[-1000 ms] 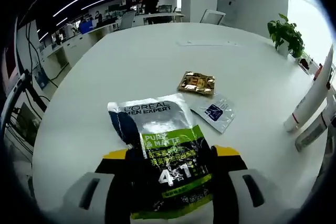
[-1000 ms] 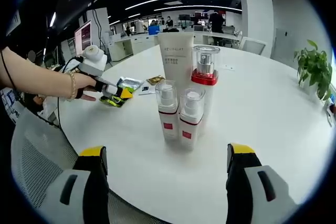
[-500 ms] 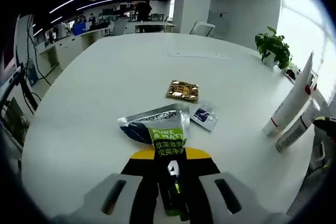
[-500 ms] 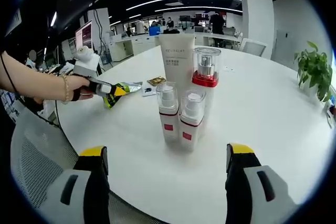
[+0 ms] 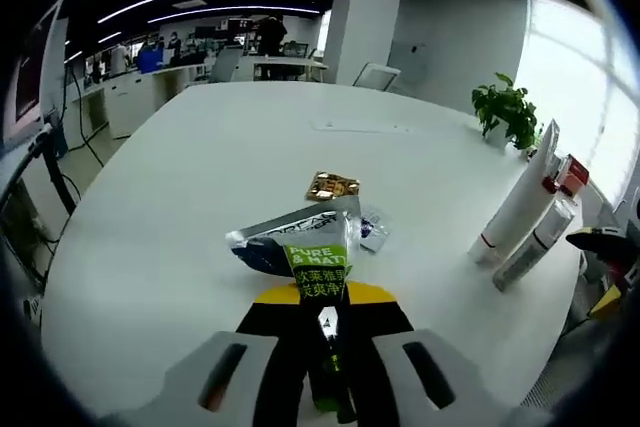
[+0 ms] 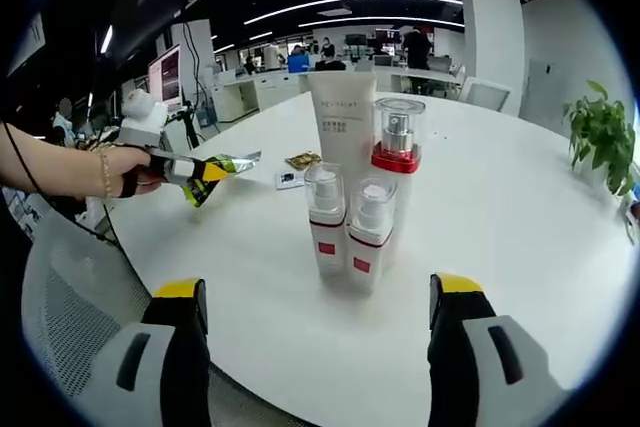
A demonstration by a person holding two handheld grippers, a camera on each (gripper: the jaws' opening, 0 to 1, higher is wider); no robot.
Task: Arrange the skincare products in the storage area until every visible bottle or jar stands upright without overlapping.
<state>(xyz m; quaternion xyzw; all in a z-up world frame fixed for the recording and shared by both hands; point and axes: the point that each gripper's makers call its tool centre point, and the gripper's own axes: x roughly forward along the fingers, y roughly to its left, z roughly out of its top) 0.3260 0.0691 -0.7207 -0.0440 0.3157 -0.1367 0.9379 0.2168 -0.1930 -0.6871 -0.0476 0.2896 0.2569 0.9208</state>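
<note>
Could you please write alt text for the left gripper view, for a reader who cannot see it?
The left gripper holds a silver and green sachet pinched edge-on between its jaws, above a round white table. Beyond it lie a gold sachet and a small clear sachet; skincare bottles stand at the right.

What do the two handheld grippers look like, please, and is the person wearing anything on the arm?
Both grippers have pale grey bodies with dark slots, black jaws and yellow tips. The left gripper shows this up close, as does the right gripper. In the right gripper view, the left one carries a white block on top, and the bare forearm behind it wears a thin bracelet at the wrist; no sleeve shows.
</note>
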